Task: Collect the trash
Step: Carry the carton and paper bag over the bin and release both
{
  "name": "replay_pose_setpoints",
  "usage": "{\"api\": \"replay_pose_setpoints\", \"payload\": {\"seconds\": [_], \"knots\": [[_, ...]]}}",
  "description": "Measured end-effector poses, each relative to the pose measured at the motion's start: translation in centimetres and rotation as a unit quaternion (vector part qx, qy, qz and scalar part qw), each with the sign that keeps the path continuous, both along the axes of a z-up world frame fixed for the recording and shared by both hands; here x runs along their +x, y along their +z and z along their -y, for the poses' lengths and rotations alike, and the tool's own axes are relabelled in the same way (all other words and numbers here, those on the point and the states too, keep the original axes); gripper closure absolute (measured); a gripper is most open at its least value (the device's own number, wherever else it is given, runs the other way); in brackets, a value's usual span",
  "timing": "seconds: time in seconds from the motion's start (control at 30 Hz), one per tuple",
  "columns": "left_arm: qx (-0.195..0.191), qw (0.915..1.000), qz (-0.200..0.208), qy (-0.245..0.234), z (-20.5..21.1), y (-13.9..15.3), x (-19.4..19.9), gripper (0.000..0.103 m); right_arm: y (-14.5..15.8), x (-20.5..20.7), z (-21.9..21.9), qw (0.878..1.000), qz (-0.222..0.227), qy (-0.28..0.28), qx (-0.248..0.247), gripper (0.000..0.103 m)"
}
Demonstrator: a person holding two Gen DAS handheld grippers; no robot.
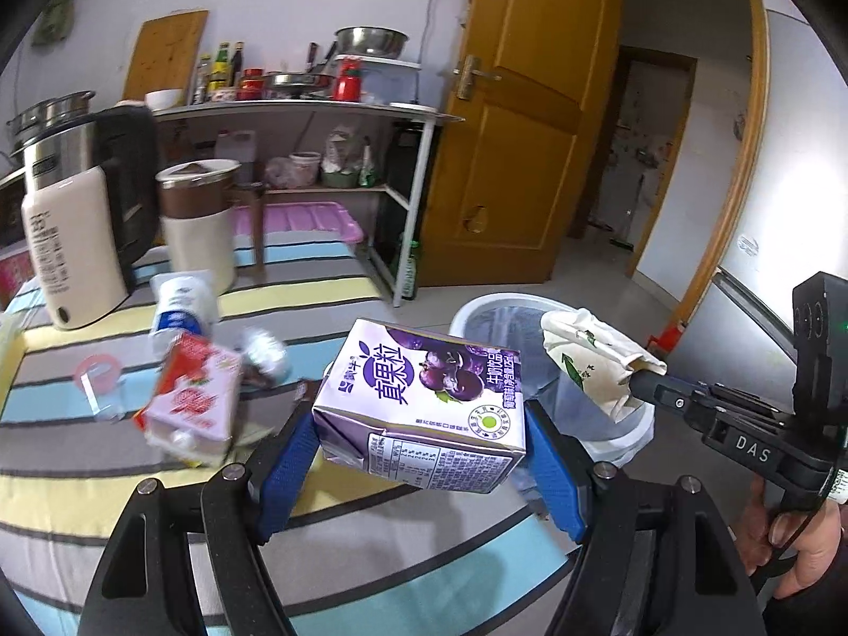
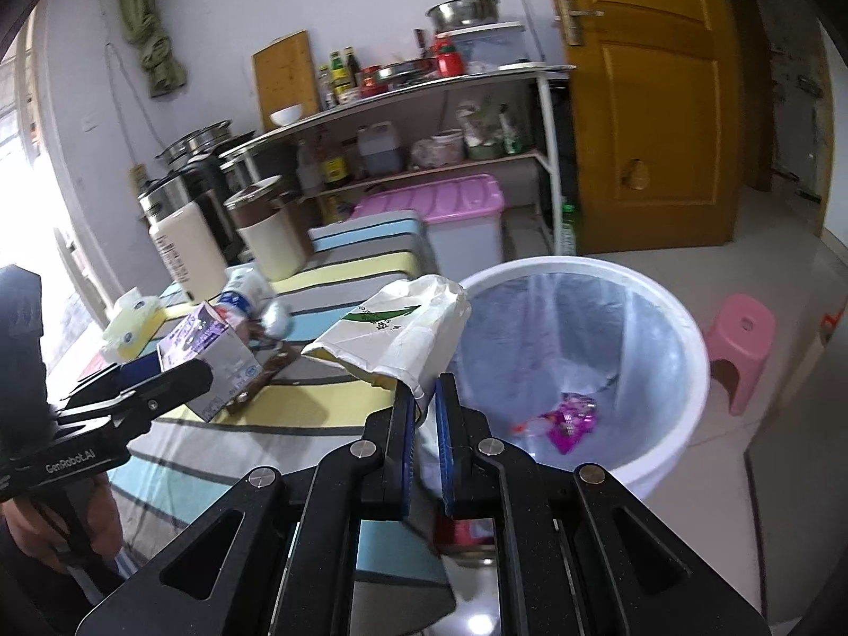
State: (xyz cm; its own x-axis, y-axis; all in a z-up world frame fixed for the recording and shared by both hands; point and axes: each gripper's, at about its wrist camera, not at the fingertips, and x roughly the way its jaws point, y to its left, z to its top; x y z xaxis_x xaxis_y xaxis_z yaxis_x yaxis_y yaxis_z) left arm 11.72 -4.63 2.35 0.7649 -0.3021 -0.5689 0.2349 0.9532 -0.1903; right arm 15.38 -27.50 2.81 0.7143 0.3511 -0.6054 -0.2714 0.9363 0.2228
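**Both hands loaded, bin ahead of the desk edge**

Left gripper (image 1: 418, 456): blue fingers (image 1: 289, 469) are clamped on the sides of a purple milk carton (image 1: 424, 397), a rigid, glossy paperboard box held clear of the desk, long axis running crosswise between the fingers.

Right gripper (image 2: 424, 413): fingers are clenched almost flat on the bottom edge of a white paper bag (image 2: 397, 334), thin, crumpled, green print, open mouth flopping toward the desk.

White bin (image 2: 683, 328): round, clear liner, a pink wrapper seen at the bottom. It stands on the floor just past the desk (image 1: 159, 482) edge. The bag is held about over the near rim; the carton lies farther back, over the desk edge, so the right hand is judged nearer for a drop.

A pink carton (image 1: 193, 397) and a crushed bottle (image 1: 180, 307) are left on the striped cloth, toward the far edge.
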Motion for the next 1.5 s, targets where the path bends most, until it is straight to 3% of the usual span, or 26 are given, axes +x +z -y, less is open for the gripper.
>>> {"api": "replay_pose_setpoints", "payload": {"seconds": [0.3, 0.77, 1.13, 1.5], "knots": [[0.000, 0.9990, 0.000, -0.045, 4.6, -0.1, 2.6, 0.027, -1.1, 0.9, 3.8, 0.999, -0.014, -0.048, -0.004, 0.095], [0.016, 0.9946, -0.031, -0.098, 9.9, -2.8, 6.9, 0.027, -3.3, 2.4, 6.8, 0.995, -0.045, -0.083, -0.009, 0.095], [0.020, 0.9907, -0.063, -0.119, 11.6, -4.6, 9.5, 0.027, -4.3, 3.3, 7.4, 0.994, -0.064, -0.091, -0.020, 0.094], [0.009, 0.9916, -0.056, -0.117, 10.7, -4.3, 8.6, 0.027, -3.3, 2.4, 7.0, 0.995, -0.051, -0.085, -0.013, 0.092]]}}
